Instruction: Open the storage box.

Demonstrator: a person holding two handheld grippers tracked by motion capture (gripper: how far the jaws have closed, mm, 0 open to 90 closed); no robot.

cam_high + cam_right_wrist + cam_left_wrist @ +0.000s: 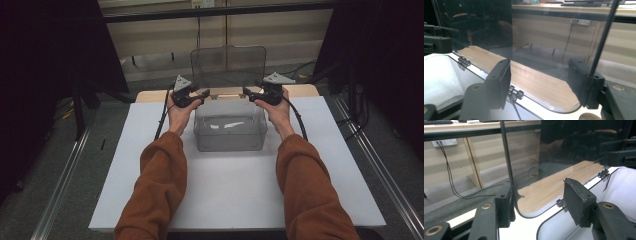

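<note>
Nearest you, your two rust-coloured sleeves (157, 185) ran up over the white board (230, 195) toward the clear plastic box (230, 131), which sat on the board's far half. Your left gripper (192, 96) was at the box's rear left corner and your right gripper (257, 94) at its rear right corner, each hand (178, 116) partly covering the tool it held. Both tongs stood wide, with the smoky hinged lid (228, 65) raised upright between the jaws; in the left gripper view the lid's edge (507, 170) ran close against one jaw, but you could not make out whether it touched. The small hinges (515, 93) along the box's back rim were blurred. Behind the box, a strip of wooden tabletop (300, 90) showed past the board. Beyond that, a pale wall with a socket and trailing cables (449, 170) appeared dimly through the tinted lid, and the sides were lost in darkness.
</note>
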